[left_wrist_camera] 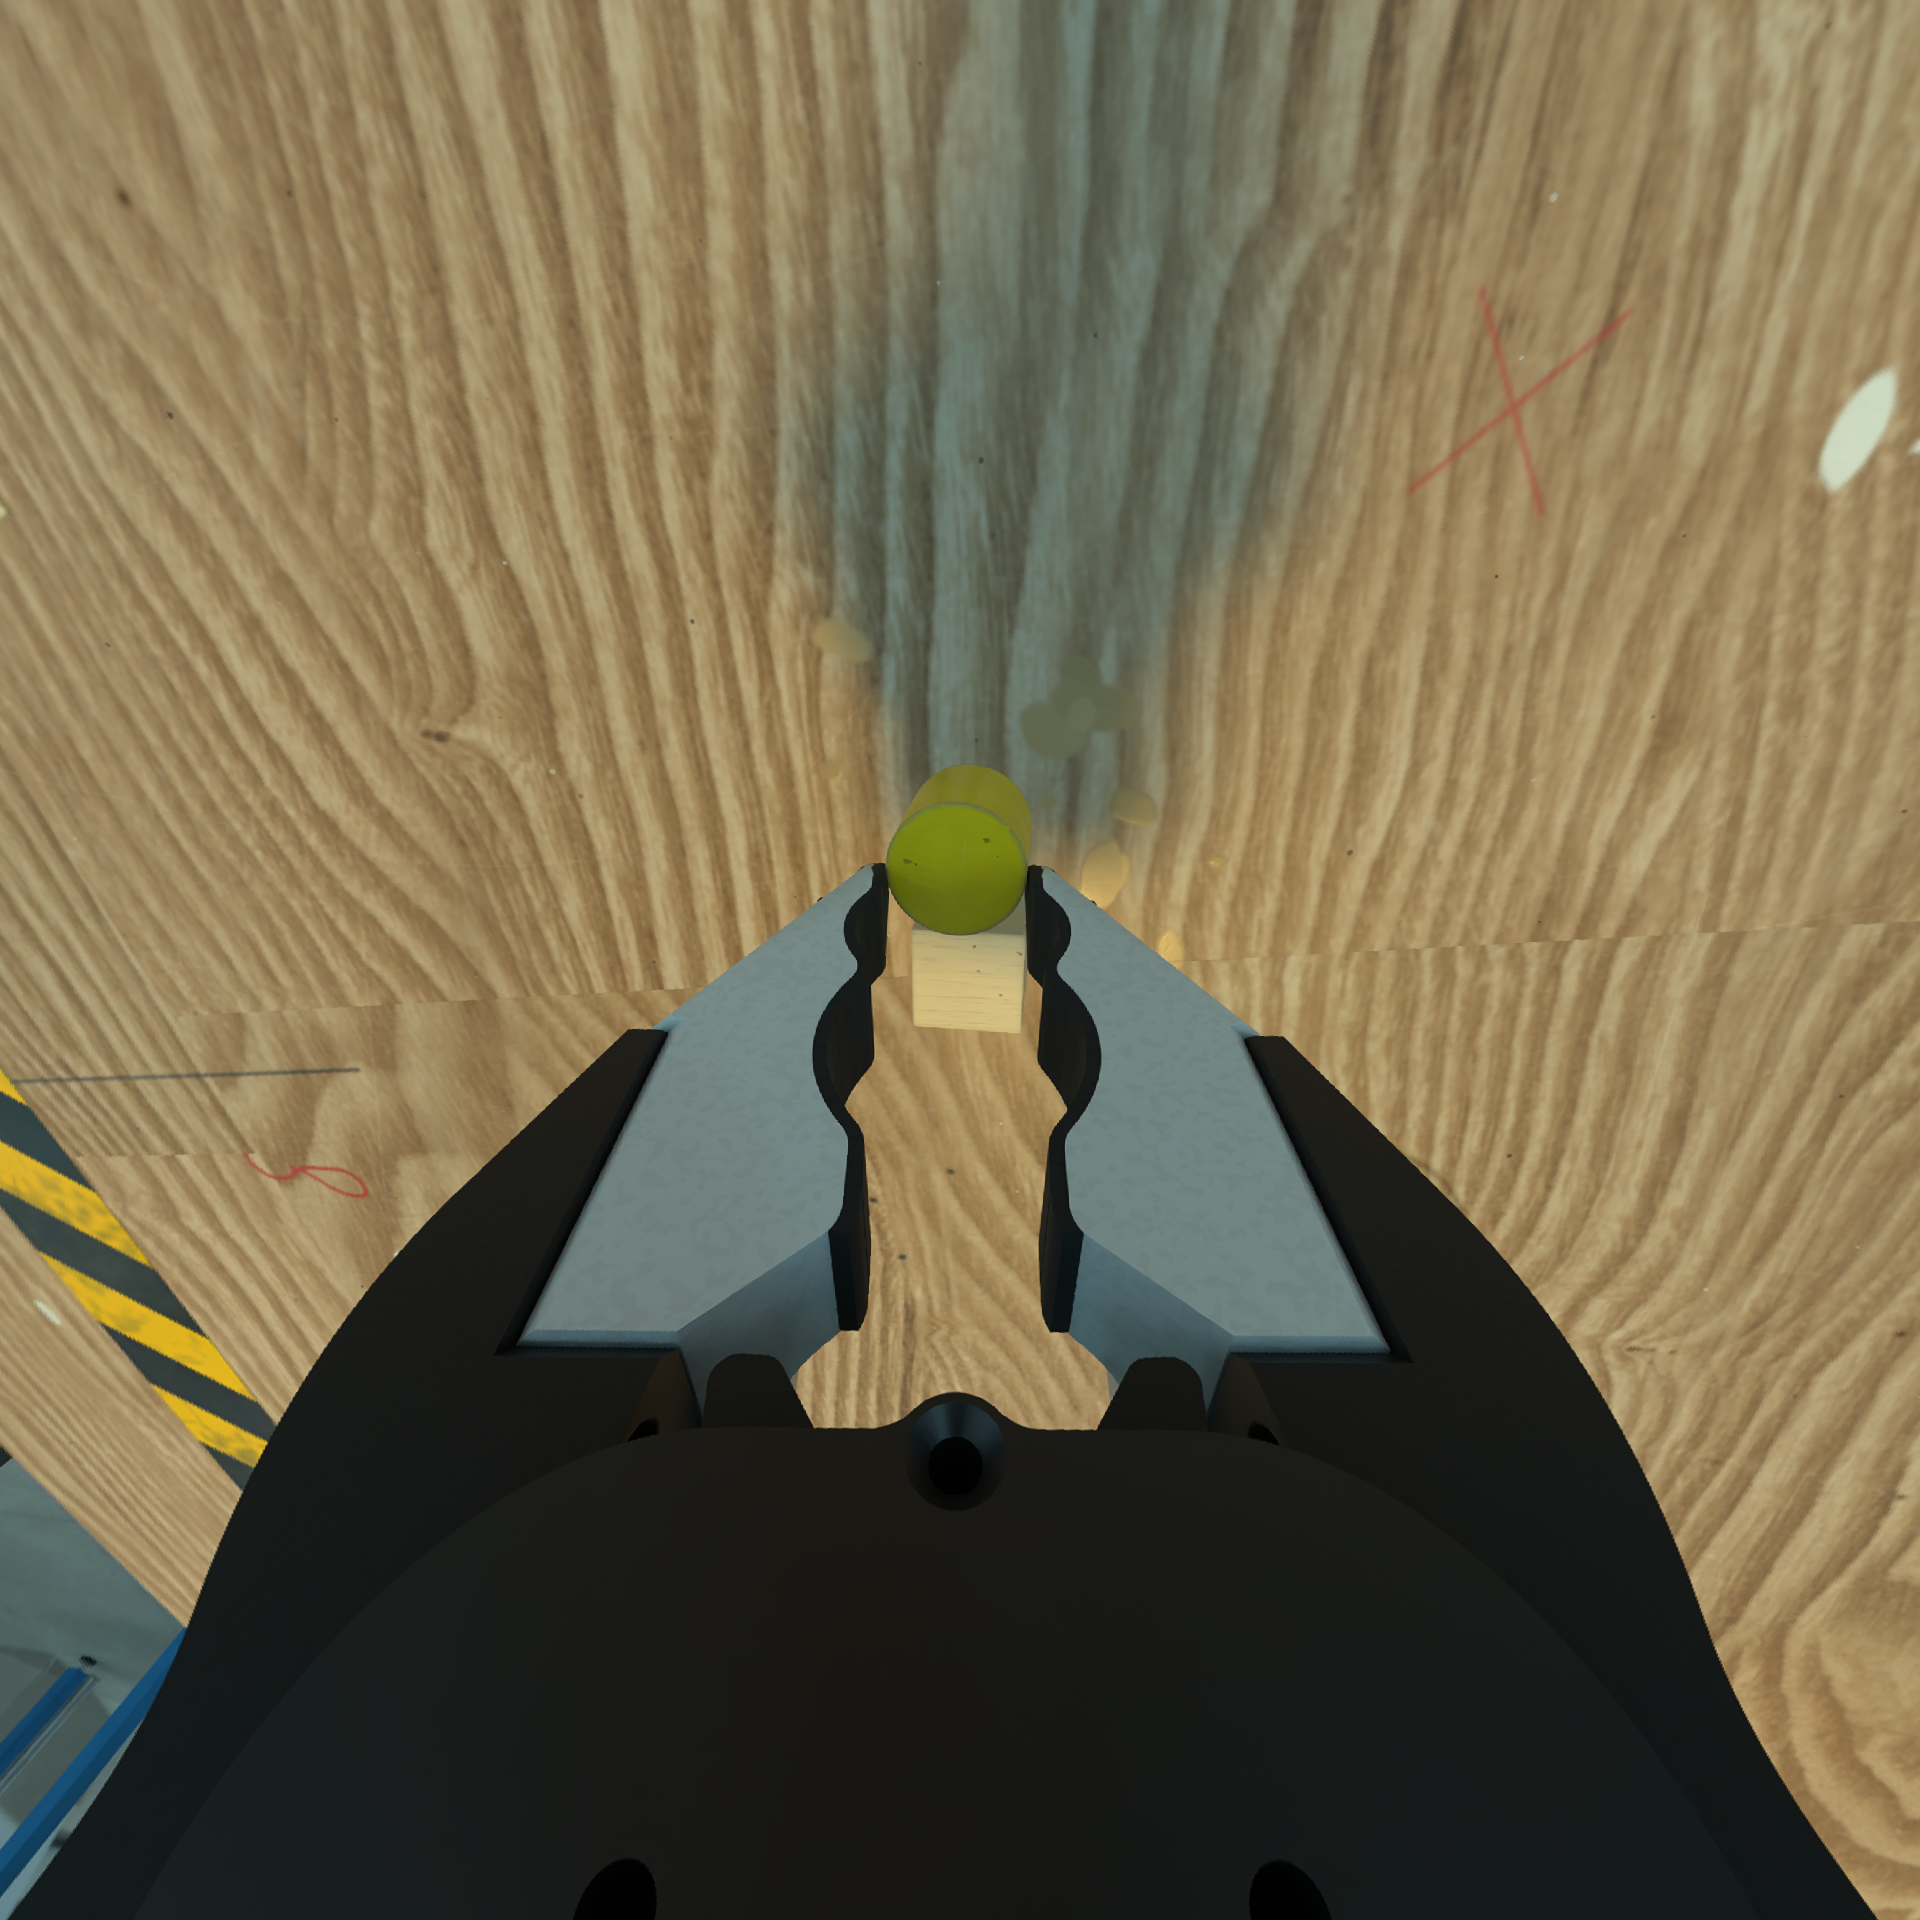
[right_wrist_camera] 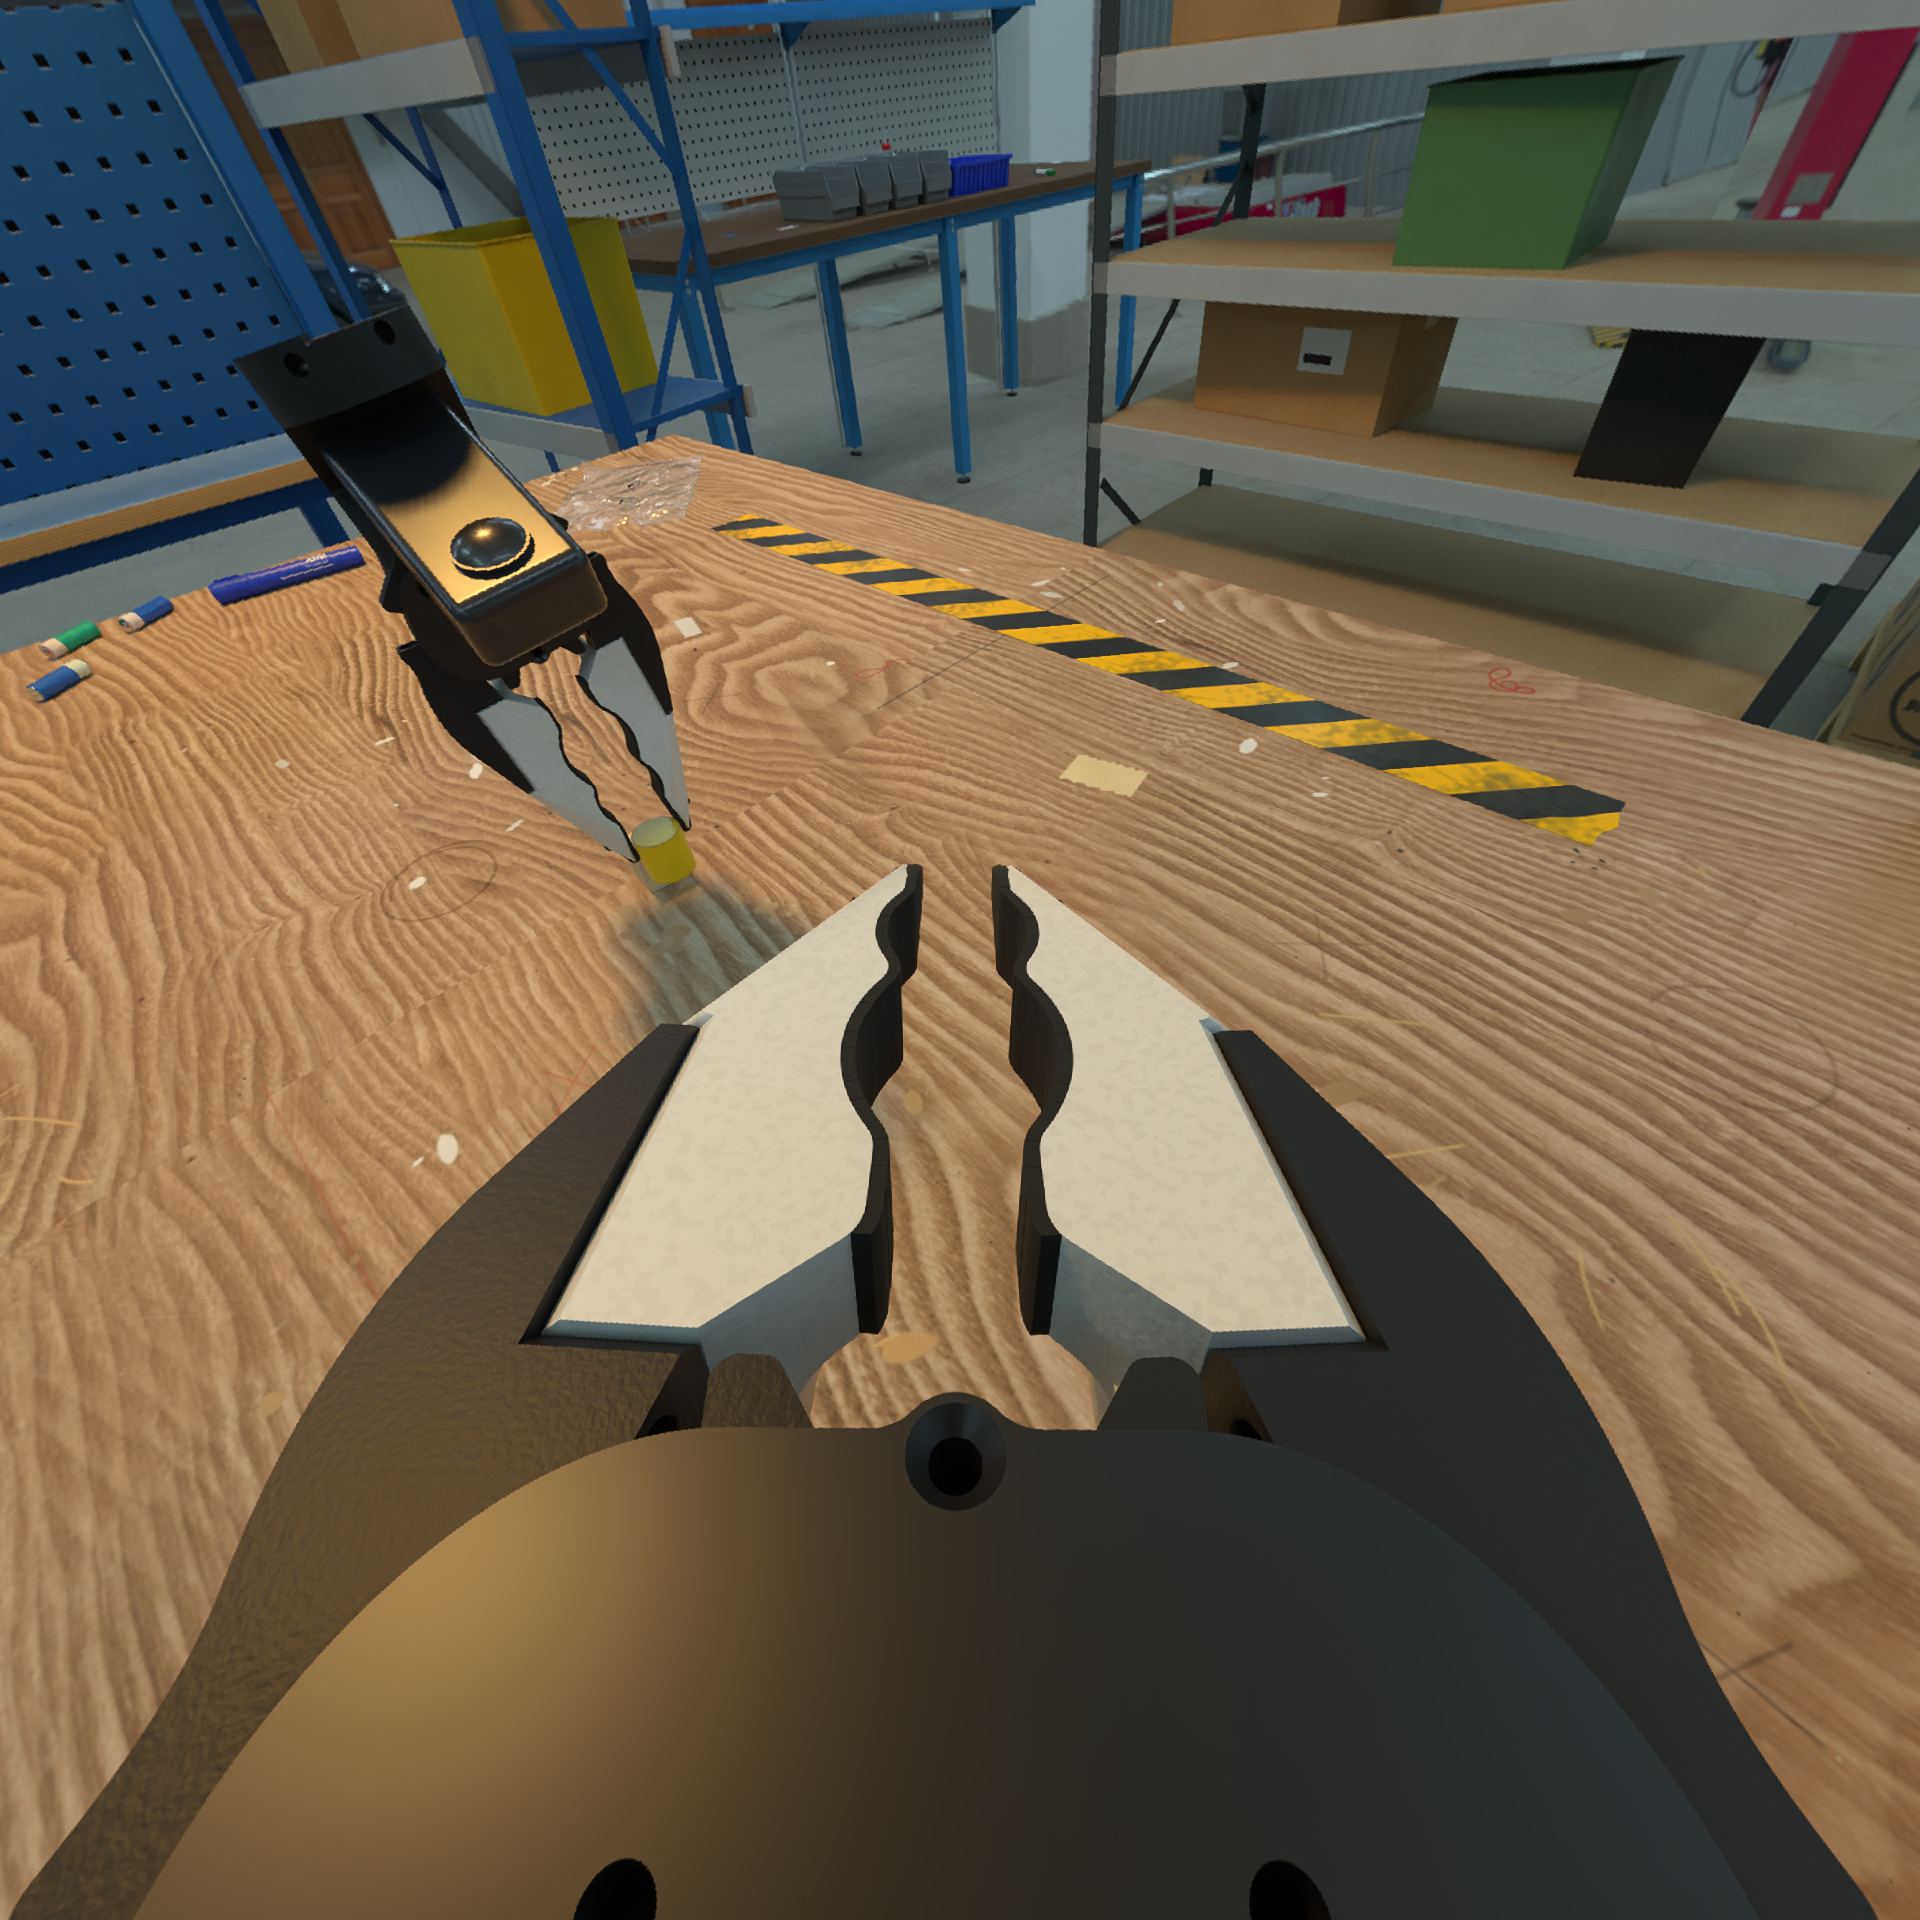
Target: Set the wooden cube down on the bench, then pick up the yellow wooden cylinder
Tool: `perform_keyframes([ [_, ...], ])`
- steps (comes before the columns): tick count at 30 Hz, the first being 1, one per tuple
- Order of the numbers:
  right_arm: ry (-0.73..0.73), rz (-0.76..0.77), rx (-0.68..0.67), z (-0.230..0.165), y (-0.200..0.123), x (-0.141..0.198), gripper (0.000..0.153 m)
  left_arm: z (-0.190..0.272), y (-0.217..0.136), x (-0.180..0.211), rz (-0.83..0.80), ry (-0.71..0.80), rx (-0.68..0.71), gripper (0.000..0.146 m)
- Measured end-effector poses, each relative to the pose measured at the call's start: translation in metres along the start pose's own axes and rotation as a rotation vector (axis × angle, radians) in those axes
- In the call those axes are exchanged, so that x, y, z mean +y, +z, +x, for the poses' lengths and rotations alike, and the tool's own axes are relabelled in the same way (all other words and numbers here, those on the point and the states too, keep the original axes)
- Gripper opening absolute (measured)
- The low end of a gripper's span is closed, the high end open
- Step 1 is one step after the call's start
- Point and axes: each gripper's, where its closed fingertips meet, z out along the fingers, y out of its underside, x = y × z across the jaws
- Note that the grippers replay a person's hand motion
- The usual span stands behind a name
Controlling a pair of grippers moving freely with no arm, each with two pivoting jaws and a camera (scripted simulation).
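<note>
The yellow wooden cylinder (left_wrist_camera: 956,868) stands upright between the fingertips of my left gripper (left_wrist_camera: 956,883), whose jaws press on both its sides. The pale wooden cube (left_wrist_camera: 966,982) sits on the bench (left_wrist_camera: 416,623) right under the cylinder, partly hidden by it; I cannot tell whether they touch. In the right wrist view the left gripper (right_wrist_camera: 660,847) points steeply down, with the cylinder (right_wrist_camera: 662,847) at its tips and a sliver of the cube (right_wrist_camera: 673,888) below. My right gripper (right_wrist_camera: 956,878) hovers over the bench to the right of them, jaws a narrow gap apart, empty.
A yellow-and-black tape strip (right_wrist_camera: 1174,665) crosses the bench beyond the grippers. Small blue and green caps (right_wrist_camera: 73,655), a blue marker (right_wrist_camera: 286,574) and a clear plastic bag (right_wrist_camera: 629,490) lie at the far left. Shelves (right_wrist_camera: 1507,281) stand past the bench edge.
</note>
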Motion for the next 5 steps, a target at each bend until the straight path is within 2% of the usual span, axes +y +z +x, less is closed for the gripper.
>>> perform_keyframes([
  [5, 0.003, 0.001, 0.003, 0.0010, -0.0006, 0.0004, 0.013, 0.0023, 0.0019, 0.0018, -0.013, 0.013, 0.013, 0.026],
])
